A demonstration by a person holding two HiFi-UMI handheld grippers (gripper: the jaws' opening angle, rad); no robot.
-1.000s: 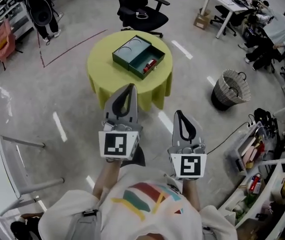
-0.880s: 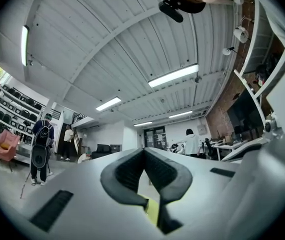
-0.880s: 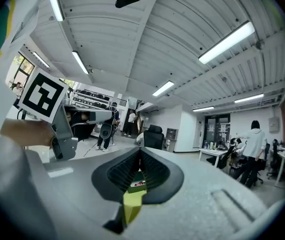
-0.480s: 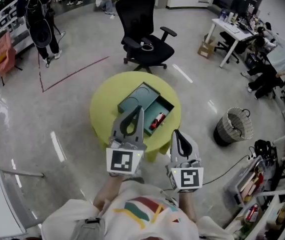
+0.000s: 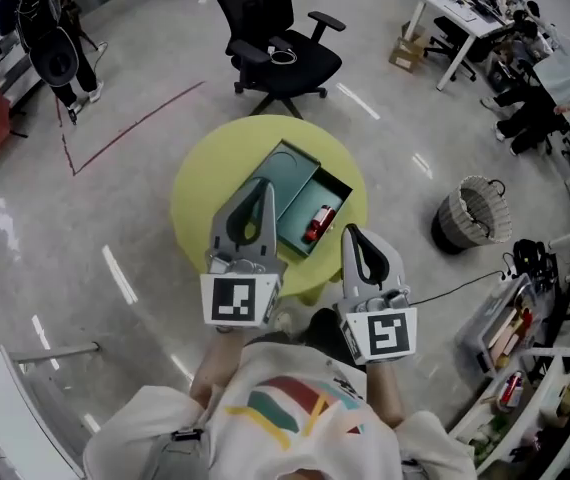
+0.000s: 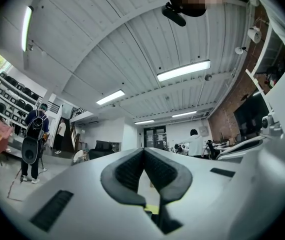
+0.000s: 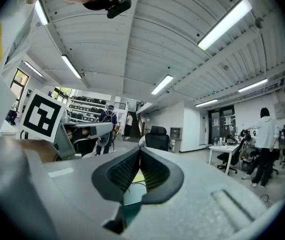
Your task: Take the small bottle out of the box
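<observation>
At the yellow table (image 5: 197, 200), left tool (image 5: 263, 184) and right tool (image 5: 351, 231) point forward, both closed, empty

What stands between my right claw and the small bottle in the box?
Nothing visible. The small red bottle lies uncovered in the open compartment of the dark green rectangular box on the round yellow table. The right claw, shut and empty, hovers at the table's near edge.
</observation>
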